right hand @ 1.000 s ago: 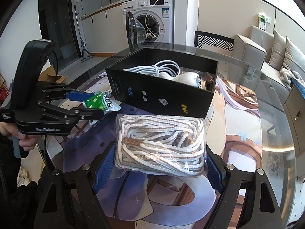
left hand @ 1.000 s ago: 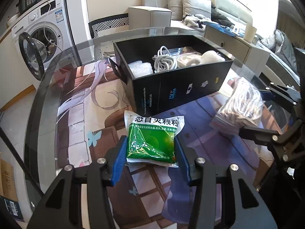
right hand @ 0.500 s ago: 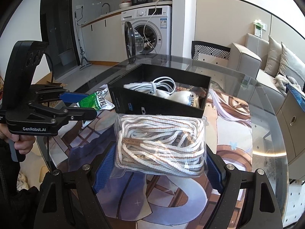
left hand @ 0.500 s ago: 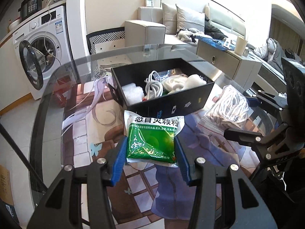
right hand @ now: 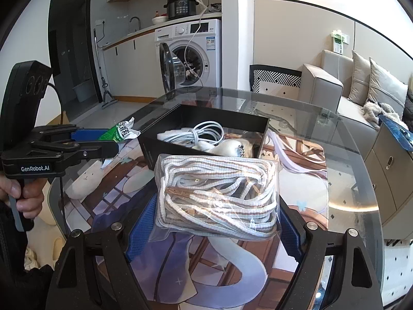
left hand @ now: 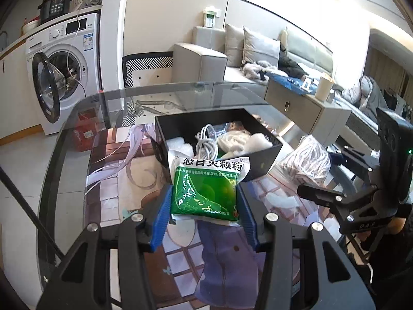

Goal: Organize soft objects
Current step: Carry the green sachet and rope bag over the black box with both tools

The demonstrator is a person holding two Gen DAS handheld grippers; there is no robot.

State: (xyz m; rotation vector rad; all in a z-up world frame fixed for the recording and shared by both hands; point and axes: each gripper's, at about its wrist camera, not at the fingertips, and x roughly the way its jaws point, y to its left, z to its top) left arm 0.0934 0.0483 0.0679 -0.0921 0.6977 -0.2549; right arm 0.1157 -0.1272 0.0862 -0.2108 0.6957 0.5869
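The left tongs clamp a green sachet. The right tongs clamp a bagged rope bundle, both held above the glass table near the black box.

We hold left gripper level above glass tabletop, blue pads pressed against both sides of green sachet, sachet lifted. Left hand wrapped round its black handle, thumb and fingers visible at frame edge in right wrist view. Right gripper raised alongside, well apart from left, jaws spread wide yet clamped on bagged rope bundle, blue pads touching bag at each flank. Both grippers point toward same side.
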